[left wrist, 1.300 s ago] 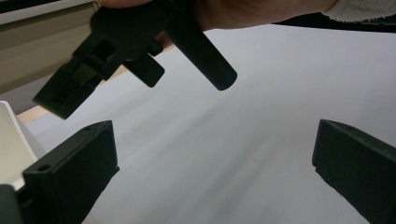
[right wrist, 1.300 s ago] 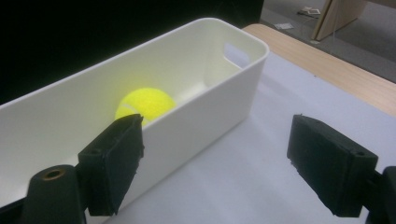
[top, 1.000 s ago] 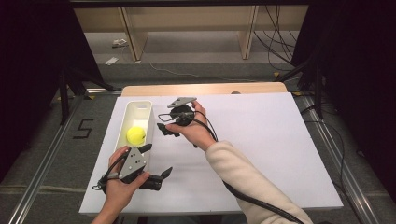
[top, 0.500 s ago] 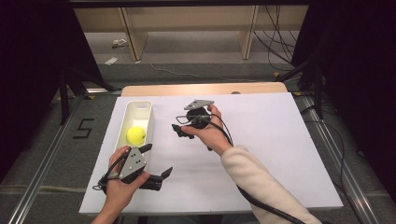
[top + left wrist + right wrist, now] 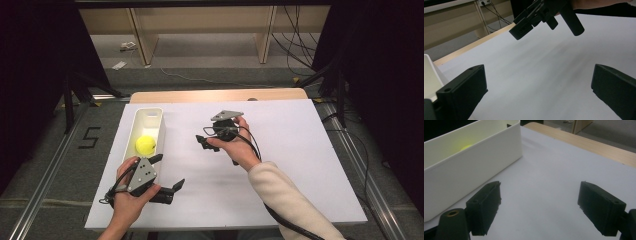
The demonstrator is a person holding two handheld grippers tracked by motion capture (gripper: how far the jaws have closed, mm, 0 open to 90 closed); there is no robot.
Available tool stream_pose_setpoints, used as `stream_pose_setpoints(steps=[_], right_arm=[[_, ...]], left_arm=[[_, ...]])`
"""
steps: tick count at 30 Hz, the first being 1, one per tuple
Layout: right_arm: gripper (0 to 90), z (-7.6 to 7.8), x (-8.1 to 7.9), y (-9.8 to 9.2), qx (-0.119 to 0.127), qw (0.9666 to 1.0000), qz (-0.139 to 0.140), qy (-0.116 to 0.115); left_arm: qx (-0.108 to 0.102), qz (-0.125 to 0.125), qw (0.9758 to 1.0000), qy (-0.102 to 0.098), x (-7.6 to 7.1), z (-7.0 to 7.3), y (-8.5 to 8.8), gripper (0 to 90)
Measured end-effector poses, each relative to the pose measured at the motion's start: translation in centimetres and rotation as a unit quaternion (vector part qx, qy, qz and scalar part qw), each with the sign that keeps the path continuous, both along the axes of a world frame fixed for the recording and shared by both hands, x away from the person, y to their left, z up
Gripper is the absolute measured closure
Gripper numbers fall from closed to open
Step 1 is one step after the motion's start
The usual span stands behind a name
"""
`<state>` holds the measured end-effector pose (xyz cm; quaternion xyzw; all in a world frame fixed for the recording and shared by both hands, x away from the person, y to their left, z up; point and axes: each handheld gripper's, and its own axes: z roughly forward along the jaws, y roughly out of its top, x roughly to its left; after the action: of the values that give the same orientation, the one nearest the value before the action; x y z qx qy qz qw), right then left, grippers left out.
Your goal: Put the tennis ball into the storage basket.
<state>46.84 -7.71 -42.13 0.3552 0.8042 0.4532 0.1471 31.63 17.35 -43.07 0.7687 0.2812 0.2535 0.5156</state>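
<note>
A yellow ball [image 5: 145, 145] lies inside a long white bin [image 5: 154, 114] at the left of the white table top. The right gripper view shows the bin's side wall [image 5: 474, 167], with the ball [image 5: 466, 147] just peeking over the rim. My left gripper [image 5: 167, 171] rests near the front edge, just in front of the bin, open and empty. Its view shows both jaws spread wide [image 5: 537, 87] over bare table. My right gripper [image 5: 206, 143] hovers mid-table to the right of the bin, open and empty [image 5: 540, 205]. It also hangs at the top of the left gripper view [image 5: 544, 15].
A white sheet [image 5: 300, 150] covers the table, with a wooden strip [image 5: 210, 95] along its far edge. Beyond that are the floor, cables and shelving legs. Metal rails [image 5: 40, 200] run along both sides.
My right gripper has moved rightward, away from the bin toward the table's middle. The left gripper and the ball have stayed put.
</note>
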Motion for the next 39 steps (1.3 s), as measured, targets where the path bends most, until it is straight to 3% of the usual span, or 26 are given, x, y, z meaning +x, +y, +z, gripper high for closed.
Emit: stream_pose_setpoints(steps=[23, 39], right_arm=[[19.3, -0.2, -1.3, -6.1, 0.021, 0.9990, -0.039, -0.003], [19.3, -0.3, -2.3, -9.3, 0.020, 0.9980, -0.059, -0.007]], left_arm=[[0.000, 0.002, 1.0000, -0.003, 0.0, 0.0, 0.0, 0.0], [-0.002, 0.004, 1.0000, -0.001, 0.0, 0.0, 0.0, 0.0]])
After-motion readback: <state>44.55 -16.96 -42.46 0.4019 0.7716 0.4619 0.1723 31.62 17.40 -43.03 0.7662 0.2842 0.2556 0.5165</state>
